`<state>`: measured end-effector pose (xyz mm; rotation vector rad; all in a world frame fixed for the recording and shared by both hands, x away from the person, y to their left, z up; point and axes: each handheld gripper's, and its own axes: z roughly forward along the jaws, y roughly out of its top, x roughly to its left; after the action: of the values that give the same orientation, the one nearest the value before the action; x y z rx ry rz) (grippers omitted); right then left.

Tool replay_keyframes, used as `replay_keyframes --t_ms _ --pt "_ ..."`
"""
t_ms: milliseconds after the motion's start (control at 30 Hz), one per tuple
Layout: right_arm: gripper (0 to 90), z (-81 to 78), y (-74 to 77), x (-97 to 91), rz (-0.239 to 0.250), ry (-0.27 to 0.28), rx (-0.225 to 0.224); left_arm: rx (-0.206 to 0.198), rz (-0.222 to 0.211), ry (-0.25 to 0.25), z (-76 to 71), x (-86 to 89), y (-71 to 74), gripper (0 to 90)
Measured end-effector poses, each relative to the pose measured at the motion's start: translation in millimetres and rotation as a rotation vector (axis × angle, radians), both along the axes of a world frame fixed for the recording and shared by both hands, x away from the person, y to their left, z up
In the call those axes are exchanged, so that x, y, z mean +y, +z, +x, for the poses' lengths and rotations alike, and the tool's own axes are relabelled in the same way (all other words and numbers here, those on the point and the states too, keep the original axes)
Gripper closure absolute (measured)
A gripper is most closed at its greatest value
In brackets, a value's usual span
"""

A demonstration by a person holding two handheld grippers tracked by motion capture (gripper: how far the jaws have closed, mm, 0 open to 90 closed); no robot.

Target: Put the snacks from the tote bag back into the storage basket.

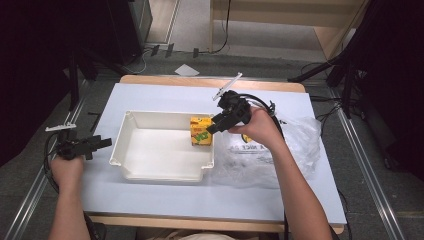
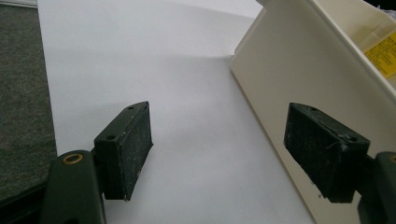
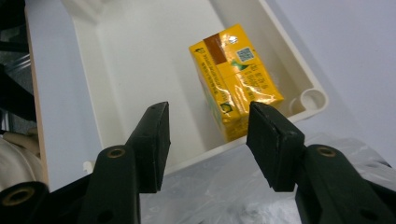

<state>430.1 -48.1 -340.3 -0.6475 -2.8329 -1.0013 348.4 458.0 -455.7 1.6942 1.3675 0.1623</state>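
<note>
Juice carton (image 3: 236,79) stands in the white tray (image 3: 121,70) — right gripper (image 3: 208,144) above it, jaws spread, pinching nothing; left gripper (image 2: 219,154) spread too.

Carton (image 3: 236,77): yellow, wrapped in glossy film with bright glare. Tray (image 1: 131,147): cream plastic, smooth, semi-matt. Bag (image 1: 295,145): clear thin plastic, crinkled, shiny. Table (image 1: 165,192): top smooth, matt white, edged in light wood. Left gripper (image 2: 219,156) pads (image 2: 133,149): black, matt, scuffed, with pale specks.
</note>
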Motion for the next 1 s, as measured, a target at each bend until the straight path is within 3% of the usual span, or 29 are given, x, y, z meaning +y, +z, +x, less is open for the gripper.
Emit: replay_keyframes --t_ms 533,1000 --pt "32.6 16.3 -0.1 -38.6 0.038 -0.134 -0.035 0.003 0.005 -0.002 0.3 -0.3 -0.1 24.5" --pt "28.8 24.8 -3.0 -69.8 0.031 -0.199 -0.041 0.004 0.004 -0.003 0.7 -0.9 -0.3 24.4"
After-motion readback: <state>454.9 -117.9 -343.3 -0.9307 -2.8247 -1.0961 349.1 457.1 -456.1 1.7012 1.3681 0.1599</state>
